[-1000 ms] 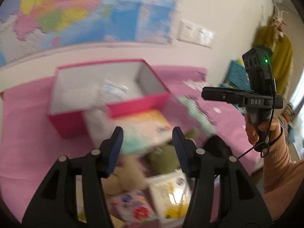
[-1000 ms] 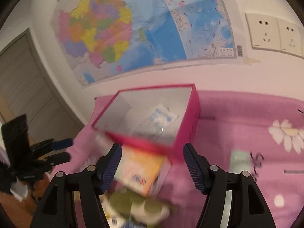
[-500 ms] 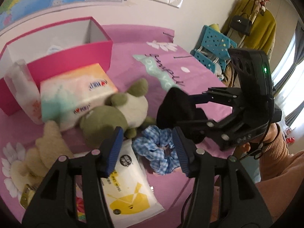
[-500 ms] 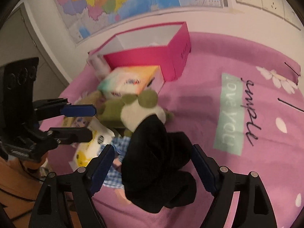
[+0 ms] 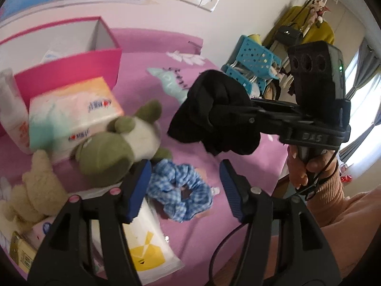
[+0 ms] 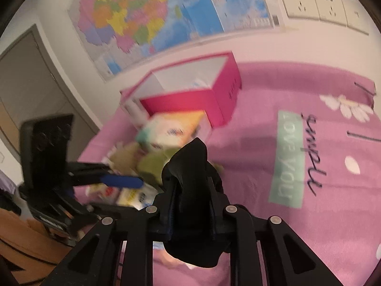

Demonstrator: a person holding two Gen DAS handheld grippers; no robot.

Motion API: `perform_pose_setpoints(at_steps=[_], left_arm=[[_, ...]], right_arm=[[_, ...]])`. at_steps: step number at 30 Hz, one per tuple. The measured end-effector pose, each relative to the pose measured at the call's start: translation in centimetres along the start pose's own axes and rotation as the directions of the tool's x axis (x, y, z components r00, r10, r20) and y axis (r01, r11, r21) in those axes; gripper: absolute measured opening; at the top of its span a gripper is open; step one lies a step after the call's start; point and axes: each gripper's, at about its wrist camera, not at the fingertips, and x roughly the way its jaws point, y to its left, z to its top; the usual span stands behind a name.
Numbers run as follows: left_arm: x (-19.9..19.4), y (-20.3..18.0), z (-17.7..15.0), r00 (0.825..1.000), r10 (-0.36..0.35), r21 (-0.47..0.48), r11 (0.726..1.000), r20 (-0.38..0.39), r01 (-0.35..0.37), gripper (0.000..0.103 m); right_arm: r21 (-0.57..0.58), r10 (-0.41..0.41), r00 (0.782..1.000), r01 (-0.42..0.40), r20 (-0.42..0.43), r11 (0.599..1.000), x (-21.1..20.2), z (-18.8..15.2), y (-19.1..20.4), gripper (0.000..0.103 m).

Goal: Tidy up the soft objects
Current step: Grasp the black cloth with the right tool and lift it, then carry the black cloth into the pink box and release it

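A black cloth [image 5: 214, 114] hangs off the pink bedspread, and my right gripper [image 6: 191, 200] is closing on it with its pads pressed into the fabric [image 6: 190, 166]. My left gripper [image 5: 184, 169] is opening, nothing between its blue pads, and hovers just above a blue checked scrunchie [image 5: 181, 190]. A green and white plush [image 5: 114, 150] lies left of the scrunchie, a beige teddy [image 5: 35, 186] further left. An open pink box [image 5: 69, 64] stands at the back by the wall.
A tissue pack [image 5: 71, 114] leans between the box and the plush. A wipes pack [image 5: 145, 250] lies under my left fingers. Blue plastic baskets [image 5: 252, 57] and a coat rack [image 5: 307, 21] stand beyond the bed's right edge. A hand [image 5: 309, 166] holds the right gripper.
Both views dropped from the wall and box to the pile. The right gripper shut on the black cloth and raised it. The left jaws spread wider over the scrunchie.
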Motion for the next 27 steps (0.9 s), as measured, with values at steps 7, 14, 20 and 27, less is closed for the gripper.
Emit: perform_pose_setpoints(at_steps=[7, 14, 20, 27], left_arm=[[-2.2, -0.6, 2.7, 0.993, 0.057, 0.059, 0.996, 0.106, -0.063, 0.062], [-5.2, 0.9, 6.0, 0.964, 0.15, 0.067, 0.983, 0.219, -0.168, 0.06], [-6.3, 3.1, 9.0, 0.946, 0.219, 0.043, 0.971, 0.241, -0.236, 0.041], [-5.6, 6.9, 11.7, 0.932, 0.295, 0.003, 0.953, 0.208, -0.302, 0.031]], right_arm=[[-0.058, 0.154, 0.986, -0.15, 0.071, 0.987, -1.0, 3.1, 3.0, 0.021], [-0.13, 0.229, 0.964, -0.212, 0.137, 0.969, -0.4, 7.4, 5.2, 0.021], [-0.172, 0.265, 0.954, -0.24, 0.142, 0.955, 1.6, 12.0, 5.9, 0.021], [-0.191, 0.252, 0.96, -0.226, 0.125, 0.955, 5.2, 15.5, 6.1, 0.021]])
